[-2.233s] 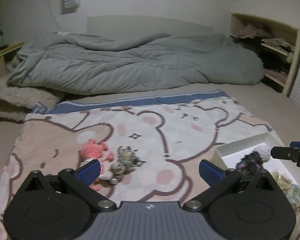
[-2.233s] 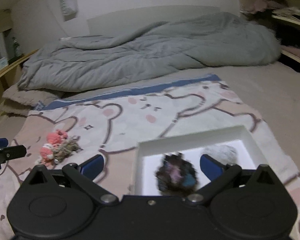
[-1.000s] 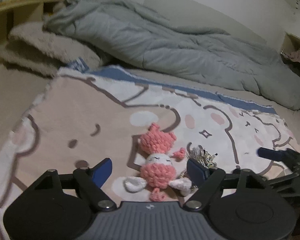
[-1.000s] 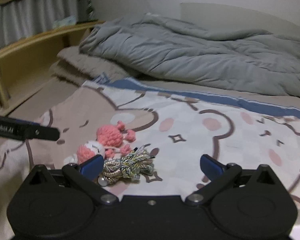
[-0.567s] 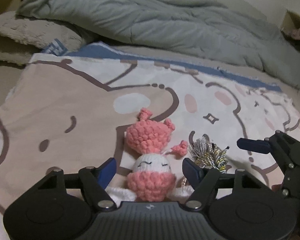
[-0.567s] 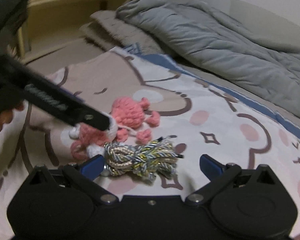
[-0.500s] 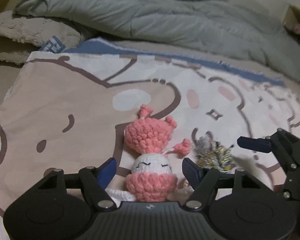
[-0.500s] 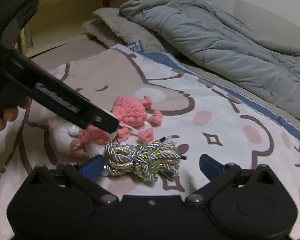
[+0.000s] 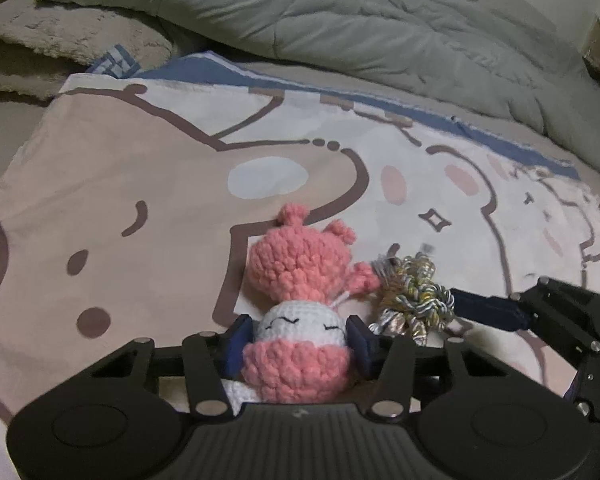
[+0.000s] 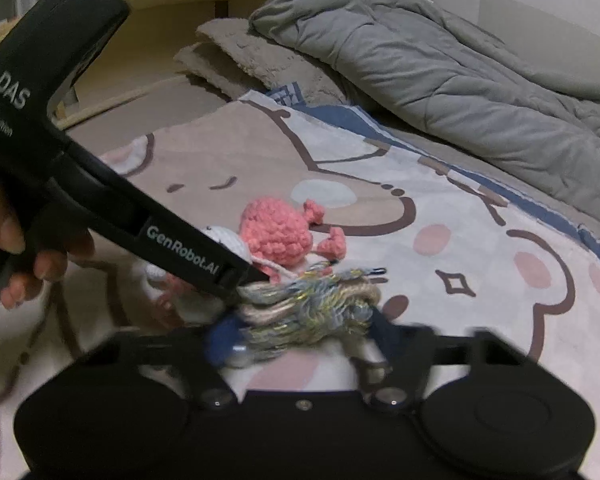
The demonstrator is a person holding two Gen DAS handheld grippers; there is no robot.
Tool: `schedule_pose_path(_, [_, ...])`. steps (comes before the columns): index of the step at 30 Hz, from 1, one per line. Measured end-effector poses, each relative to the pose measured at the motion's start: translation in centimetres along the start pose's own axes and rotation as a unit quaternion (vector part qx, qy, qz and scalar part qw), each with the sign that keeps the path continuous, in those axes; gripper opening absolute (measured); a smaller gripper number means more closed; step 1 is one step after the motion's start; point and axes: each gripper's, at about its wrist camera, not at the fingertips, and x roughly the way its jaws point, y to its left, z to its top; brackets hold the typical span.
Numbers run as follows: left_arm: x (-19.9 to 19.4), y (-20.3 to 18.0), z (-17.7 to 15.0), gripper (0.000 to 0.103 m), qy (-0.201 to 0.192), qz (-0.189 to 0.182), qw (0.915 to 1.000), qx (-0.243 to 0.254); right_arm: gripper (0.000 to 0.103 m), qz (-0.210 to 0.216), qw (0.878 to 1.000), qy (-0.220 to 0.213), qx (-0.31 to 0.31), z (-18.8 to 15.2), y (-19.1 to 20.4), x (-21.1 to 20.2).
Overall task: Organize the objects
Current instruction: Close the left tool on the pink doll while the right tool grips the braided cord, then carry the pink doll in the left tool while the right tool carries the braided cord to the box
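A bed carries a cartoon-bear blanket (image 9: 148,184) spread flat, with a crumpled grey duvet (image 9: 340,20) bunched along its far side and a beige fleece throw (image 9: 52,40) at the far left corner. On the blanket lies a pink and white crochet doll (image 9: 296,304), face up. The left tongs (image 9: 298,342) are closed on it, a blue pad pressed against each side of its white face and pink body. Just right of the doll, touching its small pink arm, sits a bundle of twisted gold and pale blue cord (image 9: 414,296). In the right wrist view the right tongs (image 10: 300,336) are closed around this bundle, though the picture is blurred there. In the same view the person's left hand (image 10: 24,256) grips the black handle of the left tool.
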Motion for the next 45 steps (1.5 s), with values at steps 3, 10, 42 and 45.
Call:
schedule_pose_path(3, [-1.9,0.1,-0.6,0.050,-0.010,-0.002,0.9999,-0.006,0.058,-0.009,1.000,0.004,0.002,0.1,0.5,-1.1])
schedule_pose_path(10, [-5.7,0.4,-2.8,0.050,-0.010,-0.002,0.9999,-0.004,0.056,-0.006,1.000,0.014,0.002,-0.8,2.3,-4.4])
schedule_pose_path(42, [-7.1,1.0,-7.7,0.044,0.052,0.015,0.9984,0.016,0.075,0.024,0.998,0.042,-0.032,-2.8,6.4,-6.4])
schedule_pose_path(45, [-9.0,1.0,-7.4,0.044,0.025,0.009,0.9996,0.000,0.075,0.017,0.999,0.031,-0.015,-2.0,6.3,-7.9])
